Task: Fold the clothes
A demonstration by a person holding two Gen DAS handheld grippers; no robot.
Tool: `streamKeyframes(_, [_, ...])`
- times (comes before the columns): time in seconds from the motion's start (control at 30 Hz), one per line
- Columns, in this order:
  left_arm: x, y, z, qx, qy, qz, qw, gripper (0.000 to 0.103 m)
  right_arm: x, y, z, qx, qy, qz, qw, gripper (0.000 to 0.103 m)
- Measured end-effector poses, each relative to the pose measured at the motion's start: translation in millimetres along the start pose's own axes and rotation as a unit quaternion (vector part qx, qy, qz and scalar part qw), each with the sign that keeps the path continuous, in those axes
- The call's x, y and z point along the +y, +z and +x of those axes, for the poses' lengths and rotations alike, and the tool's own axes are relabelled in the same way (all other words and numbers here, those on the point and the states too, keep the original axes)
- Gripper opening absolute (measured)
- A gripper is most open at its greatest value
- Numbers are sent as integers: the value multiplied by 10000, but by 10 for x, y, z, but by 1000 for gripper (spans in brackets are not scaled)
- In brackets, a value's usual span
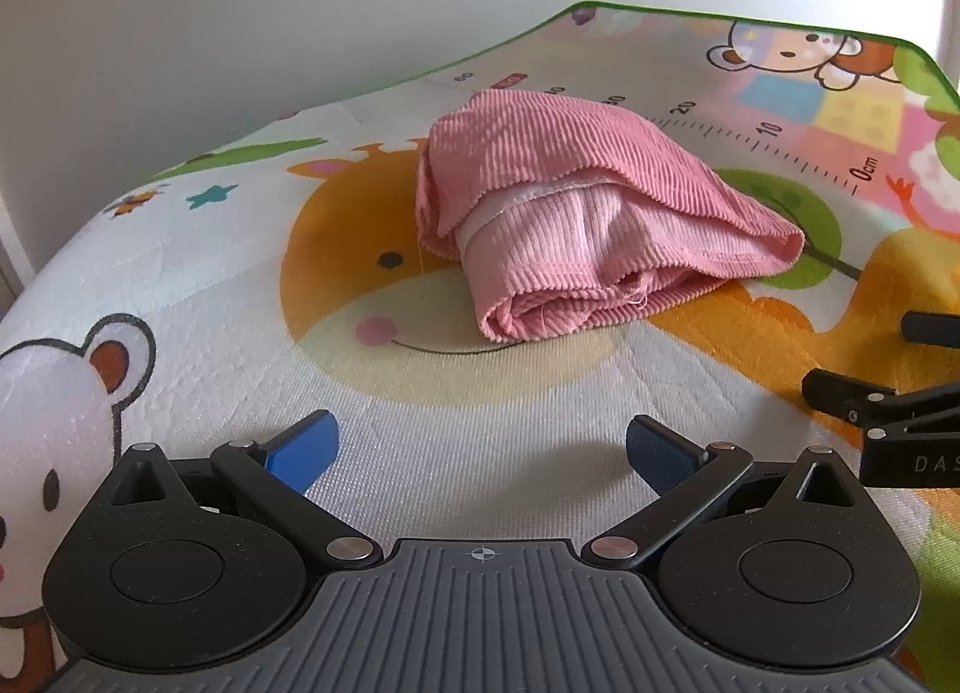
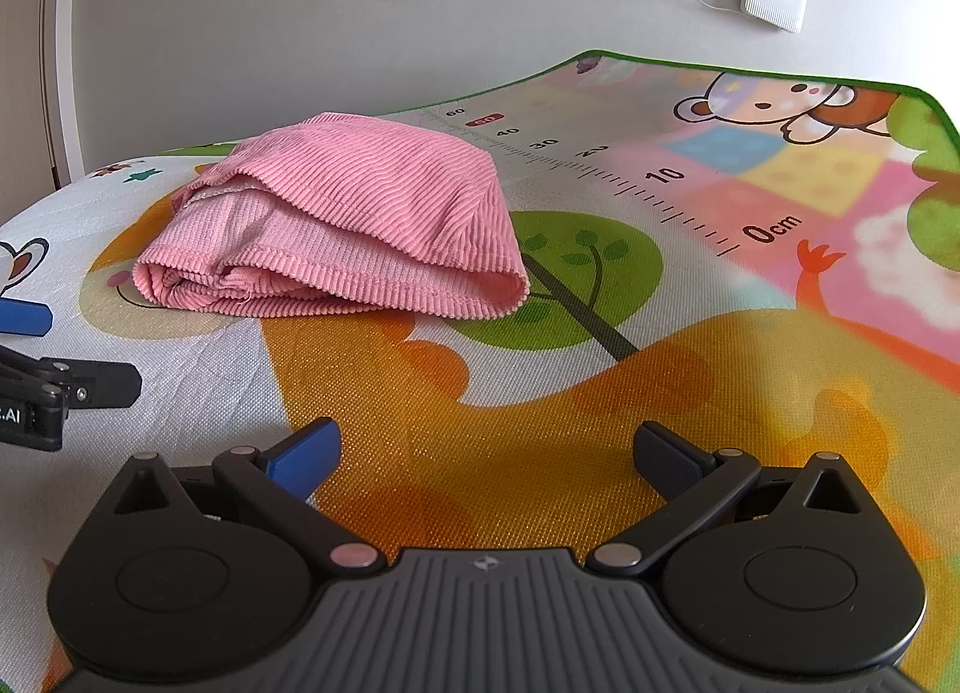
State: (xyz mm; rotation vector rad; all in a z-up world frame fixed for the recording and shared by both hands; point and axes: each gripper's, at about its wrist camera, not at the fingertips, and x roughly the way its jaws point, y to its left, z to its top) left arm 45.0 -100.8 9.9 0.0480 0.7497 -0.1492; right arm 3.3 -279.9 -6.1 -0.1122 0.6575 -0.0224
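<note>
Right now both grippers sit back w/ jaws spread wide, nothing held: left gripper (image 1: 483,456), right gripper (image 2: 487,459). Pink garment (image 1: 591,213) lies bundled mid-mat (image 1: 480,411), ahead of both and touching neither. Fold looks mostly done, prob. last tidy left, tho the far side is hidden. To finish well: come in low, pinch the loose top flap's hem at both ends, pull evenly, lay it flush so layers don't slide.
</note>
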Motion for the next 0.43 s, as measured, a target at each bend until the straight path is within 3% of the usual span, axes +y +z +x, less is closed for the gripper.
streamKeyframes(0.43, [47,-14,-16,-55,143,-194,9997,103,1,2,-4,1,-2,2,10000,103])
